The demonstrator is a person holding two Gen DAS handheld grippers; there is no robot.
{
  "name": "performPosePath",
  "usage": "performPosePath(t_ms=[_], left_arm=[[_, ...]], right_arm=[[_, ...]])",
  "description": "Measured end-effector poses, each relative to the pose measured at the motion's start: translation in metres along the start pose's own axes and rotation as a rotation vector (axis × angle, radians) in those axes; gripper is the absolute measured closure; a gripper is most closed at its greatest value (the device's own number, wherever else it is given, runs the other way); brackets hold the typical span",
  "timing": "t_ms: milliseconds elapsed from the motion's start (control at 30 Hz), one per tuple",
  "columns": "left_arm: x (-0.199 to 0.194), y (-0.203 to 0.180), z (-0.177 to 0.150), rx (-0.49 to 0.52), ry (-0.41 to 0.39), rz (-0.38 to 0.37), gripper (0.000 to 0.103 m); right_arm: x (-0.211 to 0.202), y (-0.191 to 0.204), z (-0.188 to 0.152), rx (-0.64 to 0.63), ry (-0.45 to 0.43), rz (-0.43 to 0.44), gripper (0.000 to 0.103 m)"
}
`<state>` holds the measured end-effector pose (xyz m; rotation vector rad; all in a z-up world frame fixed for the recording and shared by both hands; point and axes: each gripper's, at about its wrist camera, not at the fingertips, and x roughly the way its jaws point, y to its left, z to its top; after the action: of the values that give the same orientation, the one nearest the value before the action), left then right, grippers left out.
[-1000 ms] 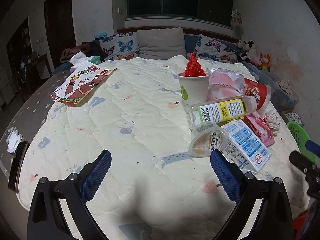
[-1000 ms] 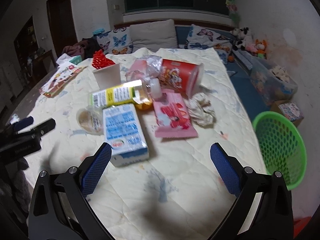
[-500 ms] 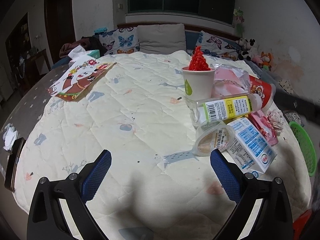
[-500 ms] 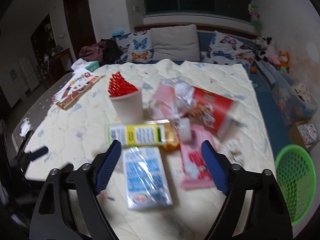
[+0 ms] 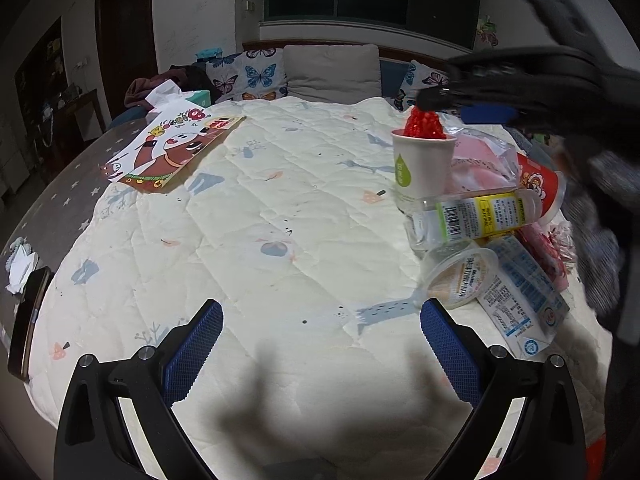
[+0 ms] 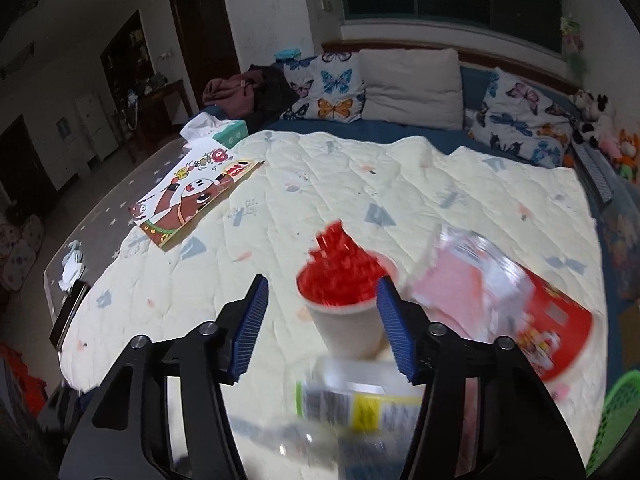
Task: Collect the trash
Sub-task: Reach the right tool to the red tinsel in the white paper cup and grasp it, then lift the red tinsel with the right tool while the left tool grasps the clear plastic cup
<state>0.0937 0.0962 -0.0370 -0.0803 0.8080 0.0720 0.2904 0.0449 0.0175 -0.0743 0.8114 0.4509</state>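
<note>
We see the trash heaped on the right side of a cream quilt (image 5: 280,208) spread over the bed: a white paper cup (image 6: 348,320) stuffed with red shreds stands upright at the far end of the pile, with a clear plastic bottle (image 5: 476,216) bearing a yellow label lying on its side just near of it. Next to the bottle a small clear tub (image 5: 460,276) lies tipped over, touching a blue-and-white packet (image 5: 524,296), and a red printed cup (image 6: 552,320) lies on its side at the right behind a pink wrapper (image 5: 480,156). Our right gripper (image 6: 320,320) is closing around the paper cup; the cup sits between the blue pads, close to the right pad, but the blurred picture does not show either pad pressing on it. Our left gripper (image 5: 320,348) hangs over bare quilt near us with its fingers wide apart and nothing between them. A green mesh basket (image 6: 616,412) shows at the right edge, off the bed. On the far left of the bed lies a cartoon picture book (image 5: 172,148).
</note>
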Motion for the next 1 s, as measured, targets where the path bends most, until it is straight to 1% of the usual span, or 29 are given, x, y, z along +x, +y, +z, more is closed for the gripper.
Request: performPosePath(t_ms=[100, 167, 233, 267, 367, 467, 567, 733, 833, 1000], left_arm=[[0.005, 0.006, 0.004, -0.014, 0.014, -0.016, 0.007], [0.006, 0.008, 0.008, -0.016, 0.018, -0.026, 0.007], [0.006, 0.010, 0.015, -0.007, 0.011, -0.037, 0.007], [0.006, 0.011, 0.018, -0.004, 0.007, -0.038, 0.007], [0.011, 0.011, 0.030, 0.003, -0.001, -0.046, 0.007], [0.016, 0.010, 0.040, 0.008, -0.008, -0.055, 0.007], [0.020, 0.005, 0.044, 0.023, -0.014, -0.061, 0.007], [0.027, 0.002, 0.044, 0.029, -0.005, -0.065, 0.007], [0.030, 0.001, 0.041, 0.027, 0.009, -0.083, 0.007], [0.029, -0.012, 0.035, 0.058, 0.020, -0.142, 0.007]], right_arm=[[0.021, 0.000, 0.007, -0.005, 0.035, -0.025, 0.056], [0.033, -0.003, 0.009, 0.000, 0.064, -0.025, 0.071], [0.031, -0.006, 0.010, 0.007, 0.055, -0.024, 0.075], [0.027, -0.007, 0.010, 0.009, 0.044, -0.027, 0.083], [0.015, -0.013, 0.011, 0.033, 0.020, -0.023, 0.091], [0.006, -0.019, 0.011, 0.047, 0.003, -0.010, 0.094], [-0.005, -0.025, 0.010, 0.061, -0.021, -0.001, 0.095], [-0.037, -0.029, 0.014, 0.078, -0.092, 0.032, 0.096], [-0.062, -0.028, 0.016, 0.073, -0.143, 0.044, 0.096], [-0.099, -0.031, 0.012, 0.069, -0.211, 0.051, 0.096]])
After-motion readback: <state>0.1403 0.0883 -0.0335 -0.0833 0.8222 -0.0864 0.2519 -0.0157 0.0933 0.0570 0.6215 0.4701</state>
